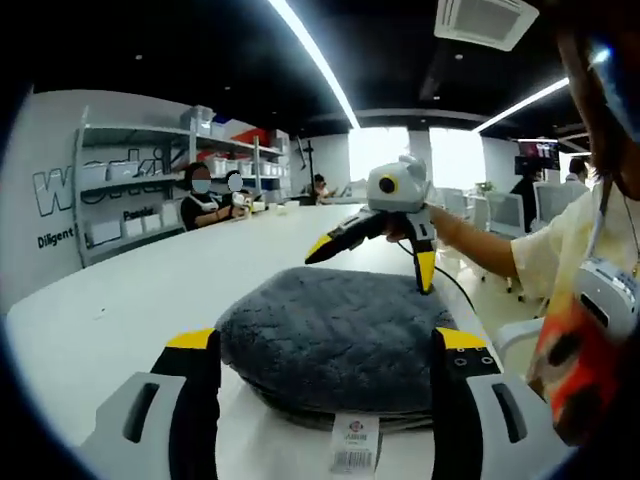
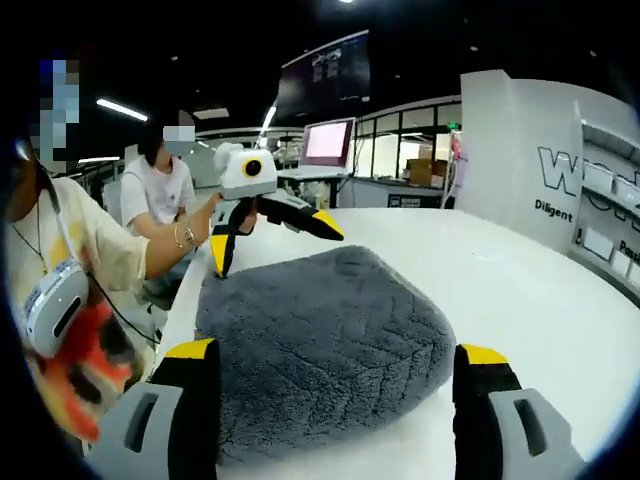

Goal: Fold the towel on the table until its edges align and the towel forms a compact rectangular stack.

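While the folded grey towel [image 1: 335, 340] rests on the white table [image 1: 130, 290], the left gripper [image 1: 327, 350] and right gripper [image 2: 340, 365] face it, each with its 2 jaws spread wide, gripping nothing.

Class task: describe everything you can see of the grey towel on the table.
The dark grey plush towel lies folded into a thick, rounded-cornered stack on the white table, near its edge. Its fluffy pile looks soft, with stacked layers at the near edge in the left gripper view and a white barcode label hanging there. Both grippers, left gripper and right gripper, have open jaws straddling it; contact is unclear.
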`<state>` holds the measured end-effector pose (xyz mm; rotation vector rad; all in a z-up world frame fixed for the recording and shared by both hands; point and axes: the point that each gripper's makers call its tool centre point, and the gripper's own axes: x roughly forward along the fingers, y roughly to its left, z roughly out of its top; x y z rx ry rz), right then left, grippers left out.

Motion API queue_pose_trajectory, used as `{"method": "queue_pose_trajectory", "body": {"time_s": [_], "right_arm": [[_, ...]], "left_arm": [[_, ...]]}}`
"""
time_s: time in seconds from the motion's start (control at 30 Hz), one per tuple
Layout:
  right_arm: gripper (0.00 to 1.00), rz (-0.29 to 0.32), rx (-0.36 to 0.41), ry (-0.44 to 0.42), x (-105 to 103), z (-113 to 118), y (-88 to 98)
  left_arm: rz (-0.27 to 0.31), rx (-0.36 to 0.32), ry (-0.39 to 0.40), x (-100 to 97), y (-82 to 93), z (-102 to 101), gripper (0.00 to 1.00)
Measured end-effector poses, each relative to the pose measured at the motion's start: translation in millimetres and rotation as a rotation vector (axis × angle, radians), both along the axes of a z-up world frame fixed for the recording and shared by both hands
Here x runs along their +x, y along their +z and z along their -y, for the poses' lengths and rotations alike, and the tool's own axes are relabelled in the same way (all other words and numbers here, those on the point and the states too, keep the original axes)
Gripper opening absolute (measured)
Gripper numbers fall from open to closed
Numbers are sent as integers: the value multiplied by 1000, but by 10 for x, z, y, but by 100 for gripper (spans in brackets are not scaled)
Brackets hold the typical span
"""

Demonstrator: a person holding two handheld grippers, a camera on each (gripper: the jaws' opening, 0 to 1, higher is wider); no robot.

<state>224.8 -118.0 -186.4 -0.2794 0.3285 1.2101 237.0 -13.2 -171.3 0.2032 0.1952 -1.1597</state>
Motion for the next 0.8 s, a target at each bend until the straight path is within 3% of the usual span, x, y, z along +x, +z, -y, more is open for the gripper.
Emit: {"method": "queue_pose_trajectory", "body": {"time_s": [0.1, 0.43, 0.7, 0.8], "right_arm": [[99, -23, -21, 12, -24, -19, -104], [99, -58, -45, 28, -25, -21, -187], [99, -72, -49, 27, -22, -25, -194], [99, -76, -31, 19, -17, -10, -153]], "left_arm": [[-10, 54, 8, 57, -148, -33, 89], [-49, 60, -3, 57, -279, -4, 89], [-81, 54, 16, 56, -315, -25, 93], [-43, 30, 3, 62, -234, -54, 93]]}}
